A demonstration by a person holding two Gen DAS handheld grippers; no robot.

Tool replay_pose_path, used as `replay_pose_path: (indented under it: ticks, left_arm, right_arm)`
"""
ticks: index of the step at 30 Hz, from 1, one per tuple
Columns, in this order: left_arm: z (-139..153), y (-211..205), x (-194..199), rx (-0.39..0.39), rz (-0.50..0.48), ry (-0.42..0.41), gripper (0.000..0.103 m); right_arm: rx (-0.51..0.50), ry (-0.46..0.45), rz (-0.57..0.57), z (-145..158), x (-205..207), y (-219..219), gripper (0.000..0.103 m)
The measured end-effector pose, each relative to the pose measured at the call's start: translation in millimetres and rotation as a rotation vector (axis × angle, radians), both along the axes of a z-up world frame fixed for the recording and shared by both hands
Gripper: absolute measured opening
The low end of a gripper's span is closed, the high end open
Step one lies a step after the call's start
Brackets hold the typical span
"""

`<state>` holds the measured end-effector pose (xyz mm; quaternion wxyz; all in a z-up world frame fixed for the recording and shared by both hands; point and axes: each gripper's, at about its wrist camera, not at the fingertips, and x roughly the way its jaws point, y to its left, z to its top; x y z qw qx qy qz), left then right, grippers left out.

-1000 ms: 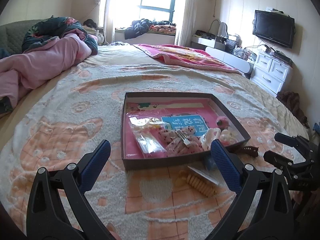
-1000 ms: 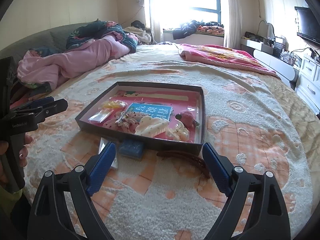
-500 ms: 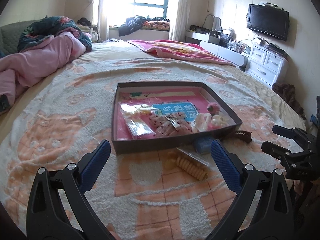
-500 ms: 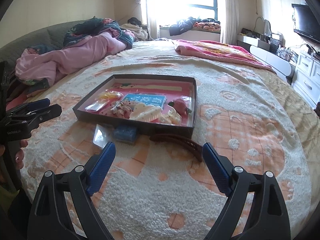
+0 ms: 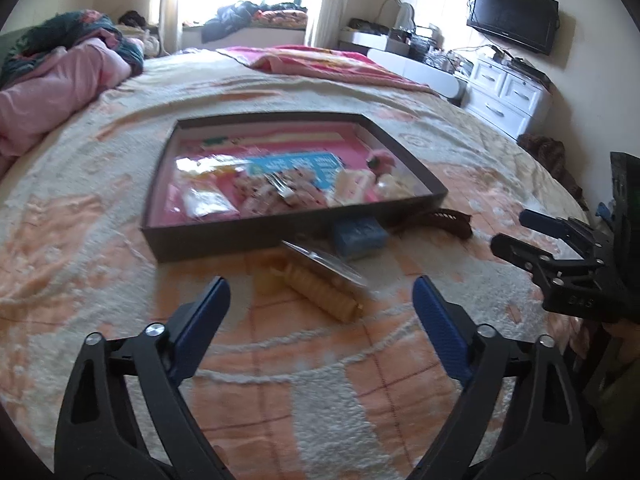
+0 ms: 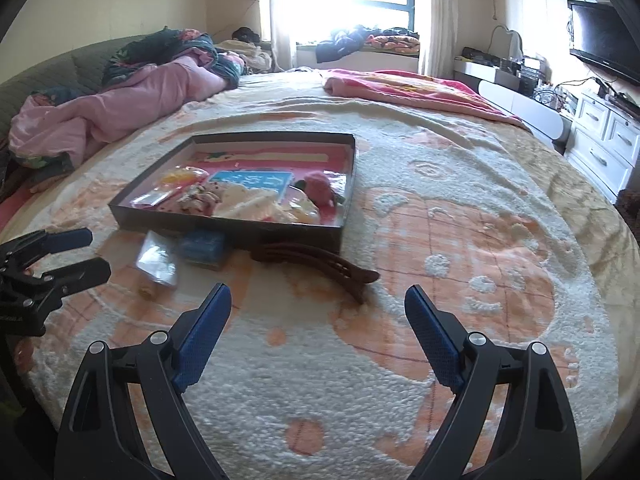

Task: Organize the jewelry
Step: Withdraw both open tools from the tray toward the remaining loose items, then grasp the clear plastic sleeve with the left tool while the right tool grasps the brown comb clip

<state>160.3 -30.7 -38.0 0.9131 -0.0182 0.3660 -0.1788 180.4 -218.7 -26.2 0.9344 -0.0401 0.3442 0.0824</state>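
Note:
A dark shallow box [image 5: 240, 236] [image 6: 168, 218] with a pink lining lies on the bed and holds several hair clips and small packets. In front of it lie a yellow coiled hair tie [image 5: 320, 292], a clear packet [image 5: 324, 262] [image 6: 157, 258], a small blue box [image 5: 360, 232] [image 6: 202, 246] and a brown hair claw [image 5: 448, 218] [image 6: 320, 262]. My left gripper [image 5: 320, 308] is open and empty, just short of the hair tie. My right gripper [image 6: 318, 312] is open and empty, just short of the brown claw.
The bed has a cream and orange fleece blanket [image 6: 460, 240]. A pink quilt [image 6: 120, 112] is heaped at the far left. White drawers [image 6: 604, 140] and a wall TV [image 5: 512, 16] stand to the right.
Both grippers have backed away from the box and dropped lower toward the blanket. The items have not moved. Both grippers stayed open.

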Motion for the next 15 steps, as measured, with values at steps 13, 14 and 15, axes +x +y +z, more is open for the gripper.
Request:
replay_pose_path:
  ticks: [13, 14, 15]
  left_arm:
    - [-20, -18, 32, -0.075, 0.005, 0.109, 0.064]
    - [-21, -18, 34, -0.078, 0.007, 0.113, 0.063]
    - [-21, -19, 37, -0.08, 0.011, 0.116, 0.062]
  right_arm:
    - [-0.07, 0.055, -0.023, -23, 40, -7, 0.086]
    - [-0.075, 0.058, -0.018, -24, 44, -6, 0.086]
    - [-0.088, 0.062, -0.013, -26, 50, -5, 0.086]
